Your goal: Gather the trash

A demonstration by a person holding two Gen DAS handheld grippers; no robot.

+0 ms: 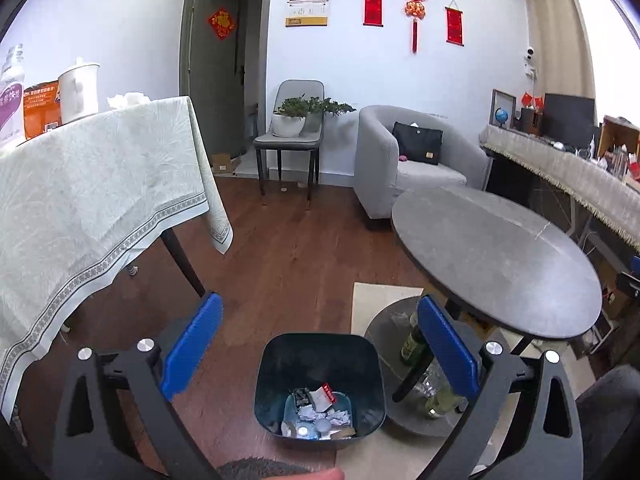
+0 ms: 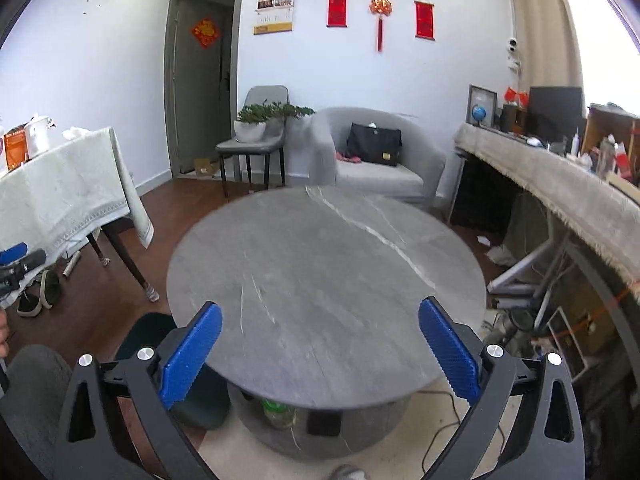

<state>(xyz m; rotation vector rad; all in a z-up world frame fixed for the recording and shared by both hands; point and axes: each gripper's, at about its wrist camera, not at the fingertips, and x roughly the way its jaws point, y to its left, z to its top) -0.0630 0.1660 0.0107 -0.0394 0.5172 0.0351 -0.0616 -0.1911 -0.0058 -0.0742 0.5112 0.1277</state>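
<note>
Both the left gripper (image 1: 319, 342) and right gripper (image 2: 320, 342) are seen wide open and empty, while crumpled paper trash (image 1: 324, 412), judged light, soft and best pinched at a bunched fold, is found inside the bin (image 1: 276, 364) at lower centre.

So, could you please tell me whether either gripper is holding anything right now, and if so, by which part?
Nothing is held. The left gripper is open above the trash bin, and the right gripper is open over the round table.
</note>
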